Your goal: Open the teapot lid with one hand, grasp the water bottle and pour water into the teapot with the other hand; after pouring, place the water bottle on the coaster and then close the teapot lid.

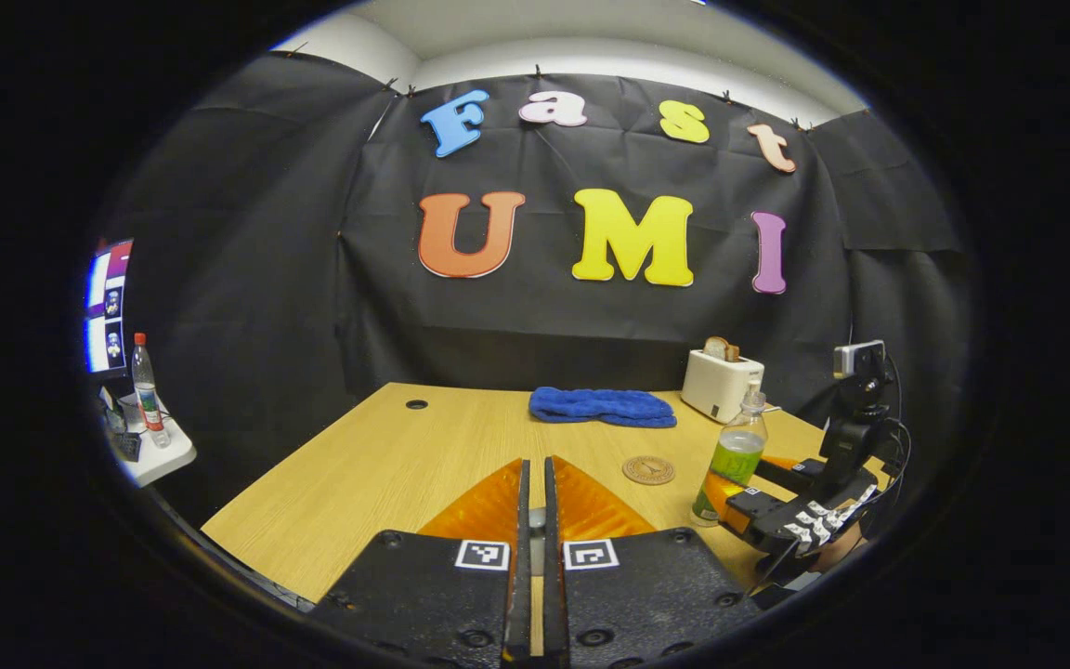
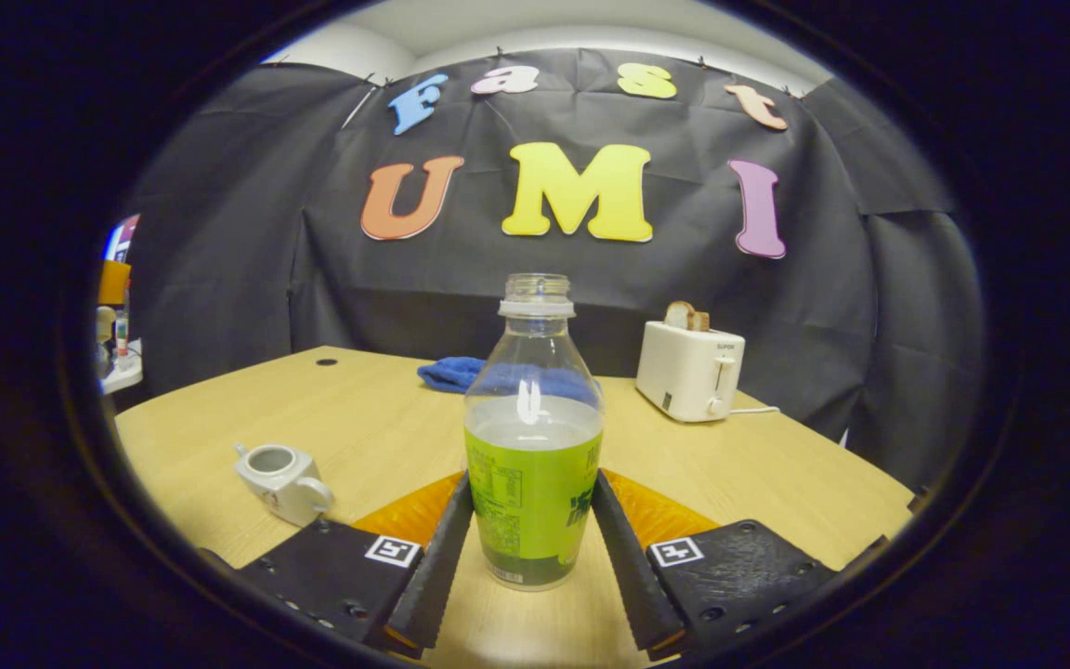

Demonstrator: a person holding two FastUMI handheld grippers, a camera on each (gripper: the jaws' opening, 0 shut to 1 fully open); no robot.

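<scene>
While the right gripper point(image 2: 532, 534) brackets the water bottle point(image 2: 533, 437), fingers at both sides, contact looks likely but unsure. Left gripper point(image 1: 535, 520) is nearly closed on nothing visible. 1 teapot point(image 2: 282, 481), lid off, sits left of the bottle; 1 coaster point(image 1: 648, 470), 1 toaster point(image 2: 689, 370), 1 blue towel point(image 1: 602, 407) on the table point(image 1: 377, 465).

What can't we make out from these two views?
- Where the teapot lid is: the teapot stands open. In the left gripper view the left tool has its fingers almost together, and the slit is too narrow to show anything pinched.
- Grip on the water bottle: in the right gripper view the right tool flanks it. Pressing or merely touching is unclear.
- Water in the teapot: too small in the right gripper view.
</scene>
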